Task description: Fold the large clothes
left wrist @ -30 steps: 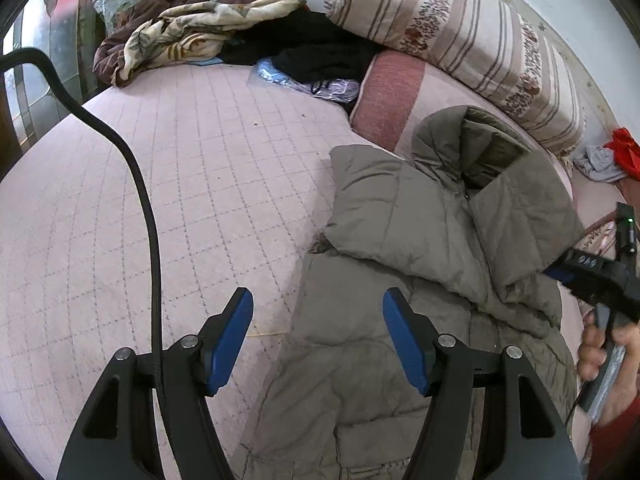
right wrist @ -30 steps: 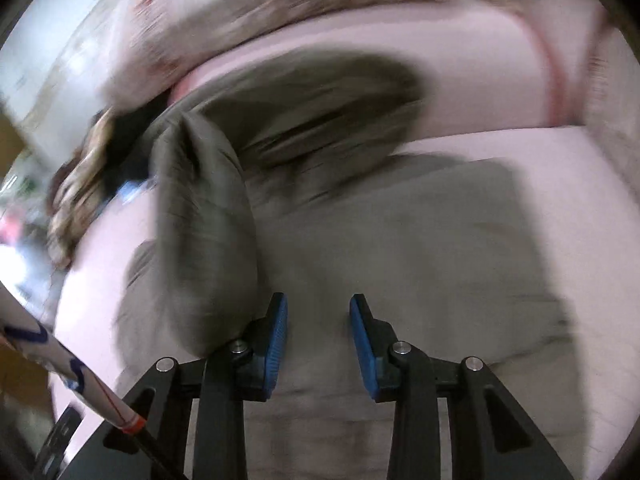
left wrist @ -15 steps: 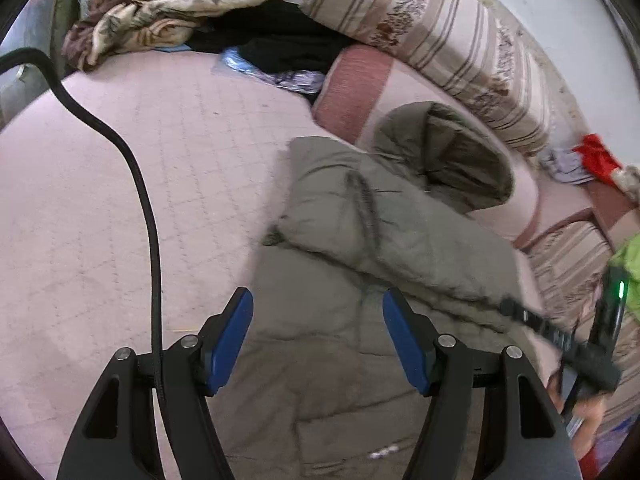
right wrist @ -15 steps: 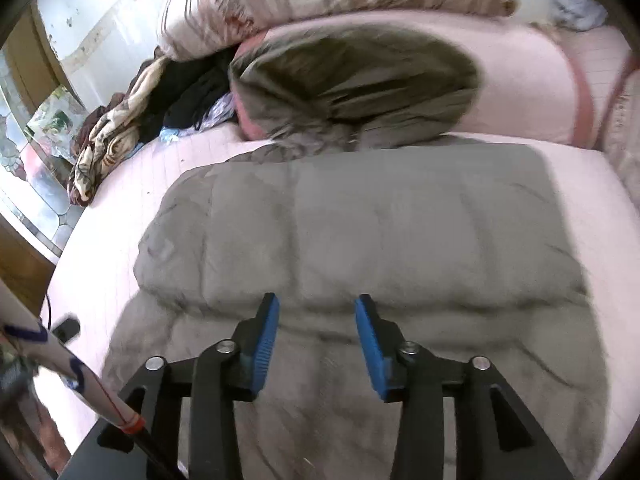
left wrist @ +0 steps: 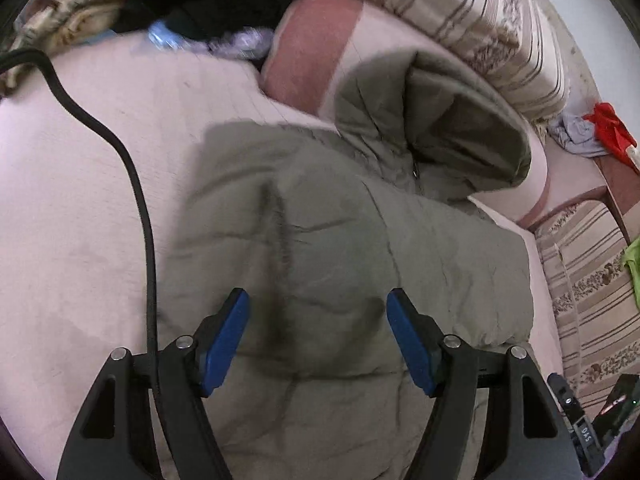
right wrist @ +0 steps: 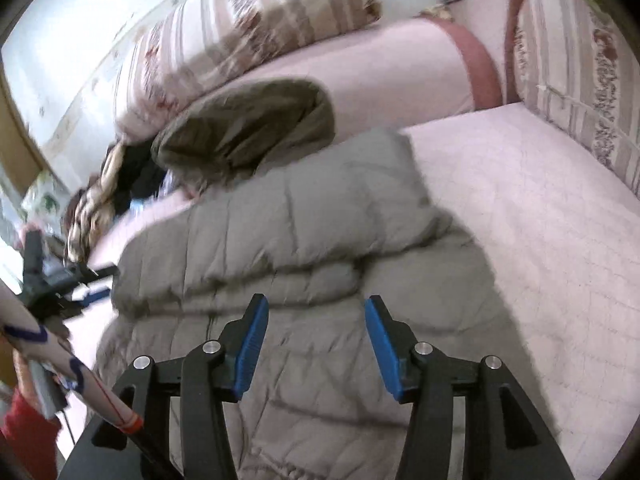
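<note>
1. Since a second ago the sleeve that stood up over the jacket point(left wrist: 340, 248) now lies flat across its chest; both cameras sit closer over the padding
2. Jacket lies spread on the pink bed point(left wrist: 80, 200), hood point(left wrist: 440, 120) propped against the pink bolster point(right wrist: 380, 68)
3. Step judged: sleeves folded in, body fold pending; next move calls for gripping the hem edge nearest the cameras
4. Left gripper point(left wrist: 318, 336): fingers wide apart, empty, jacket below them, contact unclear
5. Right gripper point(right wrist: 316, 344): fingers apart, holding nothing, above the quilted lower body
</note>
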